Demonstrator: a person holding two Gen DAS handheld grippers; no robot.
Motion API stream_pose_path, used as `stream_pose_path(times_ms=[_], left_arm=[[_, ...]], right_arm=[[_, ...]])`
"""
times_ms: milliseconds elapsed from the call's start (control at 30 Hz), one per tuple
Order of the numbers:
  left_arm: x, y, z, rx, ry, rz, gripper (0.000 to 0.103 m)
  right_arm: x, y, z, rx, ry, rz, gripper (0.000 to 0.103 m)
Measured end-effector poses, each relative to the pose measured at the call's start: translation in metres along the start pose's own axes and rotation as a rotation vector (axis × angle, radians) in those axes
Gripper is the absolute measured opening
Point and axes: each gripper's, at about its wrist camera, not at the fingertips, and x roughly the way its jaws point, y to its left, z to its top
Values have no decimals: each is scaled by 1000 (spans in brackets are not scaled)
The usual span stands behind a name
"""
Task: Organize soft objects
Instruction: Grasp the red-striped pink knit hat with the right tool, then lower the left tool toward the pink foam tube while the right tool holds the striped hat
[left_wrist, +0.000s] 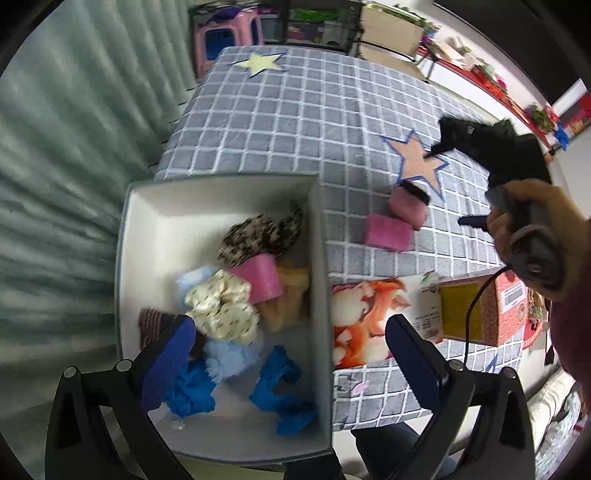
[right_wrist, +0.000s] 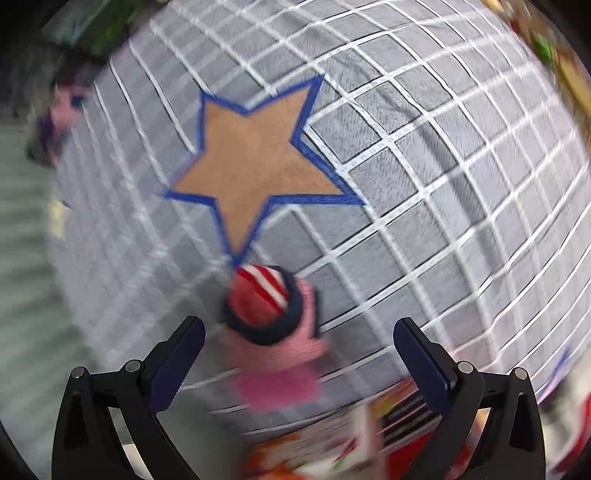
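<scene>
A white box (left_wrist: 317, 258) sits at the table's near left and holds several soft items: a pink sponge (left_wrist: 260, 282), a cream scrunchie (left_wrist: 221, 310), blue cloths (left_wrist: 280, 384), a speckled knit piece (left_wrist: 258, 236). My left gripper (left_wrist: 291, 347) is open above the box's near part. Two pink sponges (left_wrist: 389, 232) lie on the cloth right of the box. In the right wrist view a red-striped, dark-rimmed sock roll (right_wrist: 262, 299) rests on a pink sponge (right_wrist: 280, 387). My right gripper (right_wrist: 299, 354) is open just above them; it also shows in the left wrist view (left_wrist: 443, 144).
The table wears a grey checked cloth (left_wrist: 314, 110) with a brown star (right_wrist: 255, 162) and a yellow star (left_wrist: 262, 62). A printed food packet (left_wrist: 369, 321) and a red-yellow carton (left_wrist: 480, 310) lie right of the box. A pink stool (left_wrist: 229, 37) stands beyond the table.
</scene>
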Motion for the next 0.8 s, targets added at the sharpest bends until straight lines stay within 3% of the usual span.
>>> stream_pose_path(times_ms=[133, 267, 400, 500, 700, 800], left_arm=[[1, -26, 19, 74, -6, -33, 103], [17, -54, 39, 126, 19, -67, 103], [33, -80, 48, 154, 40, -69, 103], [37, -91, 45, 179, 50, -53, 103], [44, -87, 43, 145, 69, -19, 103], [51, -82, 44, 104, 85, -5, 103]], right_arm=[[-42, 1, -12, -22, 19, 198, 103], [-72, -3, -20, -131, 110, 252, 103], [-87, -6, -22, -243, 168, 191, 103], [-95, -7, -6, -385, 187, 63, 103], [-43, 27, 12, -716, 226, -175, 103], [-3, 46, 15, -815, 297, -209, 103]])
